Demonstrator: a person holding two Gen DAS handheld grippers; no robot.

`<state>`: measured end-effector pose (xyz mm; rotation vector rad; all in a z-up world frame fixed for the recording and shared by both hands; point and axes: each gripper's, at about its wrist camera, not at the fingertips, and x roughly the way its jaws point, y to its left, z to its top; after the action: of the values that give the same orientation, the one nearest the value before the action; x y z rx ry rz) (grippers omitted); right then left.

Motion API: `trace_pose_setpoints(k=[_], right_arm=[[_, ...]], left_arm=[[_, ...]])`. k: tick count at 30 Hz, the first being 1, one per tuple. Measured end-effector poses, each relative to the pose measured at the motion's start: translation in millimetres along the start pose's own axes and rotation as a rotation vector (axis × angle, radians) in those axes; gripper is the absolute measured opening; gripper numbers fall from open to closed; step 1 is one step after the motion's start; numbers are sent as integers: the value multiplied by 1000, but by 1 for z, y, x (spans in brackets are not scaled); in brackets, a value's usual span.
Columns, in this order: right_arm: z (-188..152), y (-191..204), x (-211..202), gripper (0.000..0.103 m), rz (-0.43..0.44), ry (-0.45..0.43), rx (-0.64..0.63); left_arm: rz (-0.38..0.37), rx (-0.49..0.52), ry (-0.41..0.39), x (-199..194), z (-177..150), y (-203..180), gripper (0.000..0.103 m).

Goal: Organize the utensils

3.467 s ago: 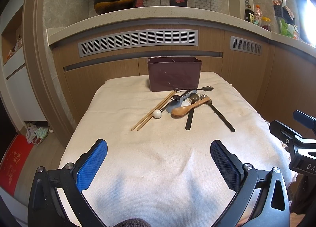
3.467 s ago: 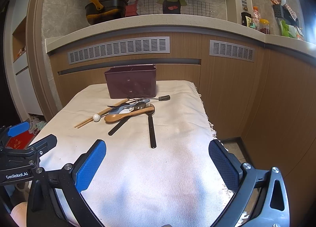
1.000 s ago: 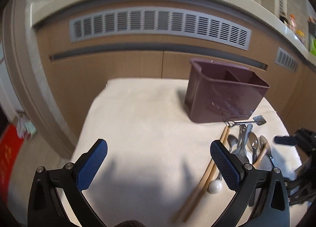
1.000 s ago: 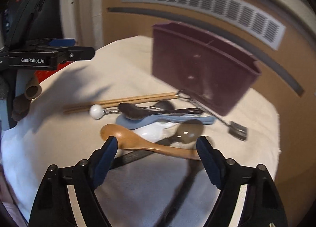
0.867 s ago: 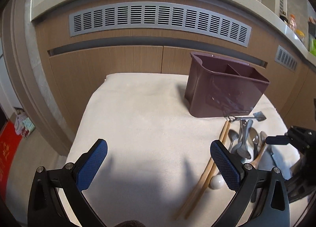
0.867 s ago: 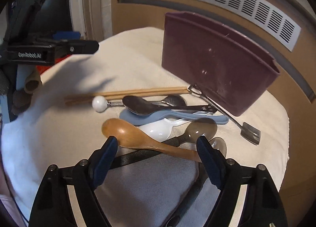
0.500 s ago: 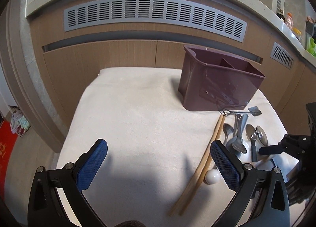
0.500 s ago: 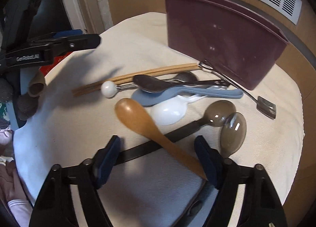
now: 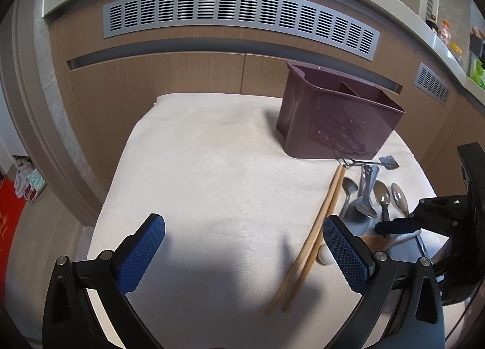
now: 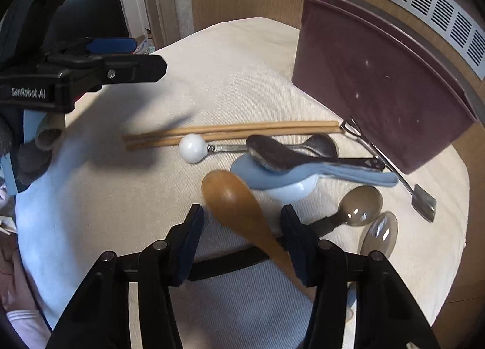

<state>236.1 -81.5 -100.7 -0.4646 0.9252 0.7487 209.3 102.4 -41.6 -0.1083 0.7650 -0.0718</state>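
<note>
A wooden spoon lies on the cream cloth, its bowl and neck between the fingers of my right gripper. The jaws are closing; a gap still shows on the left side of the spoon. Beyond it lie a blue spoon, a white spoon, a metal spoon with a white ball end, chopsticks and two brown translucent spoons. The maroon caddy stands behind them. My left gripper hangs open over bare cloth, left of the chopsticks.
The cloth-covered table stands against a wooden counter front with vent grilles. A small metal shovel spoon leans toward the caddy. The table drops off to the floor on the left, where a red mat lies.
My right gripper has sunk toward the utensils and its jaws have narrowed around the wooden spoon. The left gripper has barely moved and stays open.
</note>
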Motion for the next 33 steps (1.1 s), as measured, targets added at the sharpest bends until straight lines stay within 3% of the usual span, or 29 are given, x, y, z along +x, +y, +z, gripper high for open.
trace_pose_setpoints(k=[4,11,16,19,21,24,26,27,30,33], right_arm=[[-15,-1,-13,20,-12,-10,43],[-49,-33,-37,17,-70,-34,216],[-87,-66,-54,17,-102,-54,380],[-100,-74,-61,17,-129,-88,432],[-105,-76,-64,18,-138,-120,446],[-115,-77,-70,19,-139,-156,469],[-112,-81,-69,22,-143,-170,488],[-113,-82,-71,29,-149,-179,496],[-110,-79,-75,59,-203,-210,504],[-108,-75,-82,76,-271,-235,478]], left_arm=[[-11,21,-6,0,0,-11,103],[-51,74,-12,-2,4,-34,103],[-118,147,-27,1,6,-60,103],[-83,242,-30,8,3,-84,103],[-92,252,-6,13,2,-94,103],[-204,210,20,19,2,-100,102],[-209,211,-8,19,1,-106,95],[-210,220,-12,21,0,-110,85],[-222,203,18,33,0,-114,72],[-205,197,33,43,-4,-116,58]])
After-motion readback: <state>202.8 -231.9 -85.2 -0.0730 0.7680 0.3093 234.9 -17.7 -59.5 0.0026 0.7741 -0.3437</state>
